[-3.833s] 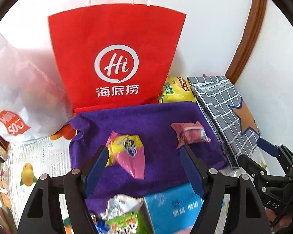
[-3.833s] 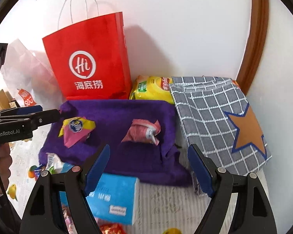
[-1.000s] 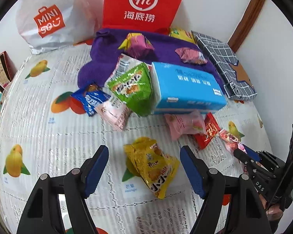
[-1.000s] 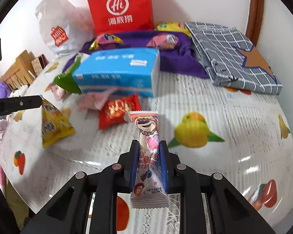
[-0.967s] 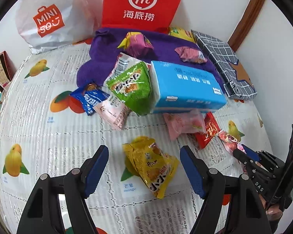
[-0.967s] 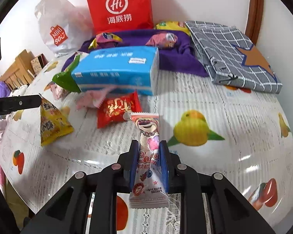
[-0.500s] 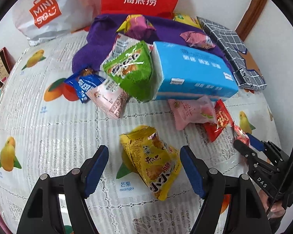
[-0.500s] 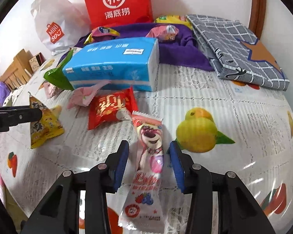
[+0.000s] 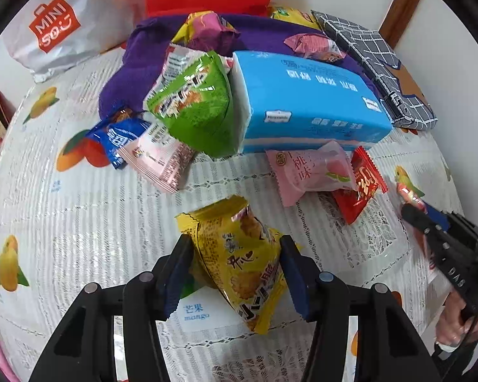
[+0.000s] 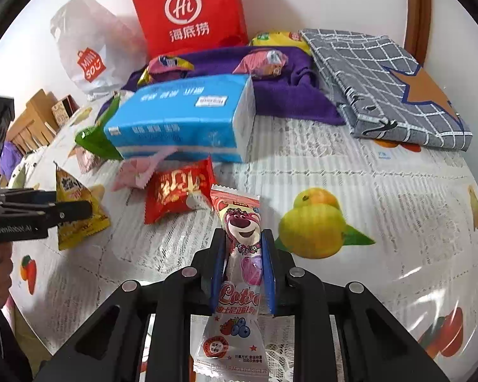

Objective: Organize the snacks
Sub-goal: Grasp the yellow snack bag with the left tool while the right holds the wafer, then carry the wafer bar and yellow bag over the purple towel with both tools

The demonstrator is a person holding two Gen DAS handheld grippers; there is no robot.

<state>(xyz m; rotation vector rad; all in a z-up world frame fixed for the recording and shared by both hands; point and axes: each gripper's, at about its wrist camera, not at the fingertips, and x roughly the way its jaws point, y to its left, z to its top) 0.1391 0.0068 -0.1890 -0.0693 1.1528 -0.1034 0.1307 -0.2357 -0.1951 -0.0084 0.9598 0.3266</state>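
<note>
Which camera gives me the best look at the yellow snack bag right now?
Left wrist view: the yellow snack bag fills the centre, between the left gripper fingers, print readable. The right wrist view shows it small at the left edge, partly behind that gripper.

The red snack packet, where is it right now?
In the right wrist view the red snack packet lies on the tablecloth left of centre, just in front of the blue tissue pack, partly on a pink packet to its left.

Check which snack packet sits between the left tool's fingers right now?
The yellow snack packet, alone on the tablecloth nearest the camera, between the left tool fingers, whose jaws have just been closing. The green, pink and red packets lie farther back by the blue tissue pack.
</note>
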